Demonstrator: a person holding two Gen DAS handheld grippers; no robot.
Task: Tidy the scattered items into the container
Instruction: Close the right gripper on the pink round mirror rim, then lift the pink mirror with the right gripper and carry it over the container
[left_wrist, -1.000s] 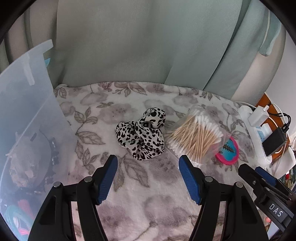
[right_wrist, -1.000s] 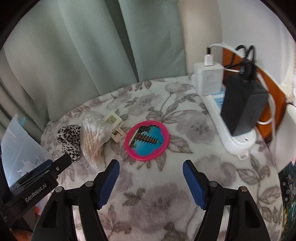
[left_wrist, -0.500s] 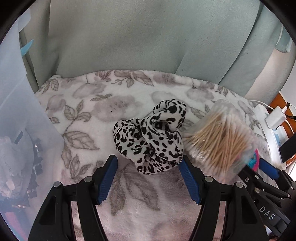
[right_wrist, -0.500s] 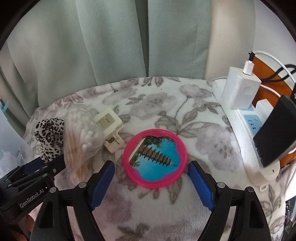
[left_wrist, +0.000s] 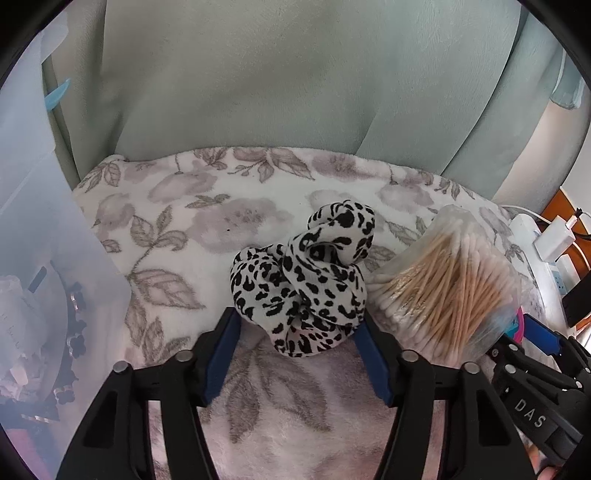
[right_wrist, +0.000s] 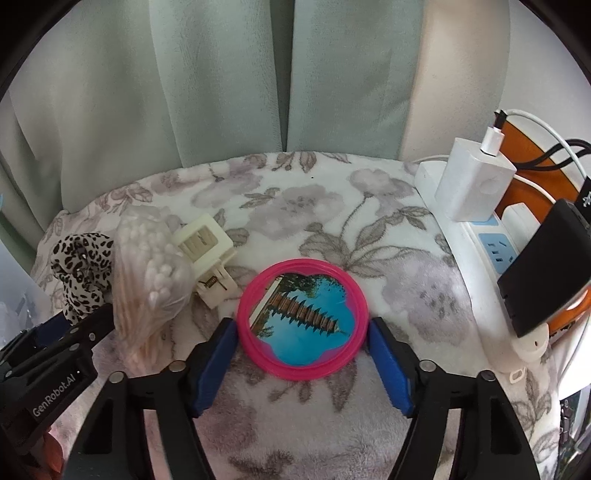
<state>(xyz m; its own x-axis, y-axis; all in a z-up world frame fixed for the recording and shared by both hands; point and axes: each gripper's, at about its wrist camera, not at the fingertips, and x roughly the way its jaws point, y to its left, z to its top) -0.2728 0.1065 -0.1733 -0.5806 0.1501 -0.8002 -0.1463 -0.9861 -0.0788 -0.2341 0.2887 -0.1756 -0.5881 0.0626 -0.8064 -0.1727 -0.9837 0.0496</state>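
- Two hand-held grippers work side by side over a floral-blanketed surface (right_wrist: 295, 206), each lined up on its own item.
- The left gripper (left_wrist: 297, 341) has its blue fingers (left_wrist: 221, 350) spread wide, straddling the near end of a leopard-print scrunchie (left_wrist: 306, 280); the cloth sits between them but is not yet pinched.
- The right gripper (right_wrist: 301, 350) is likewise wide open, its fingers (right_wrist: 388, 365) flanking a pink-rimmed round mirror (right_wrist: 303, 317) that lies flat; whether the pads already touch the rim cannot be told.
- A clear bag of cotton swabs (left_wrist: 447, 288) lies just beside the scrunchie, touching or nearly so, and a cream plastic clip (right_wrist: 207, 251) rests behind the bag in the right wrist view.
- The container (left_wrist: 40, 258), a translucent bin already holding several items, stands at the far left of the left wrist view.
- For the scrunchie, the grip likely goes best with the fingers pushed a little further in, so they close on the bulk of the fabric, not a loose fold, while staying off the swab bag.
- For the mirror, the fingers probably need to sit low against the blanket and close squarely across the widest part; a shallow hold on the thin, smooth rim risks it tipping or slipping out.
- A power strip (right_wrist: 480, 236) with chargers lines the right edge and is best left undisturbed.
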